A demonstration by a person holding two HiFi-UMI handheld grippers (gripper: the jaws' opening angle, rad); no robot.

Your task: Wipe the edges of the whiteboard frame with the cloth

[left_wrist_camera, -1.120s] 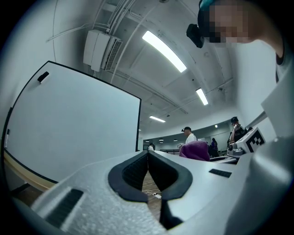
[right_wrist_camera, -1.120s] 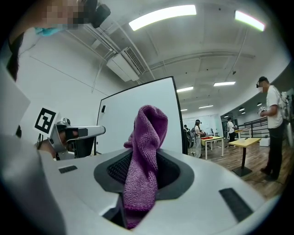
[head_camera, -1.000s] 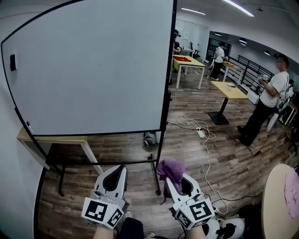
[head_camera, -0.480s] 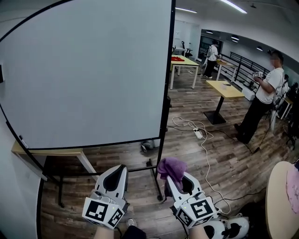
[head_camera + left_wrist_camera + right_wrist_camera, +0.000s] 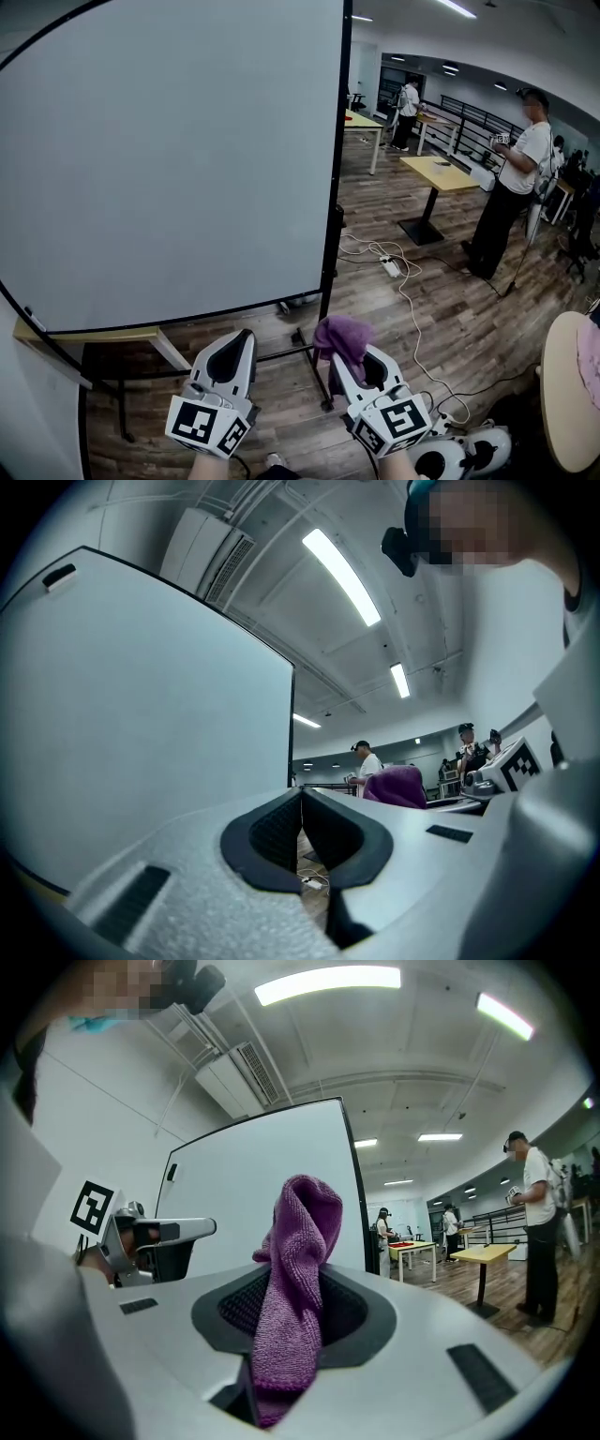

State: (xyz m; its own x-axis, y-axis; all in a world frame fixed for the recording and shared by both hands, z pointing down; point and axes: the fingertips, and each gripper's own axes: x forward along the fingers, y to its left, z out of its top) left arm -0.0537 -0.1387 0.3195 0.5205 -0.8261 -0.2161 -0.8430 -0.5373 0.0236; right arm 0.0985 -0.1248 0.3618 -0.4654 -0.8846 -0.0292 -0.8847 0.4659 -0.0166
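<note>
Head view: whiteboard (image 5: 169, 159) fills more of the view than a second ago and its lower edge sits lower, so the approach is closing; wiping not yet begun. Both grippers hang low, short of the frame (image 5: 341, 141). Open floor right of it; a person (image 5: 506, 187) stands well apart.
Left gripper view: left gripper (image 5: 302, 803) jaws pressed together, nothing between.
Right gripper view: right gripper (image 5: 295, 1312) pinches the cloth (image 5: 298, 1260), top flopping free. Right frame edge probably nearest, though the wide lens makes this hard to judge
</note>
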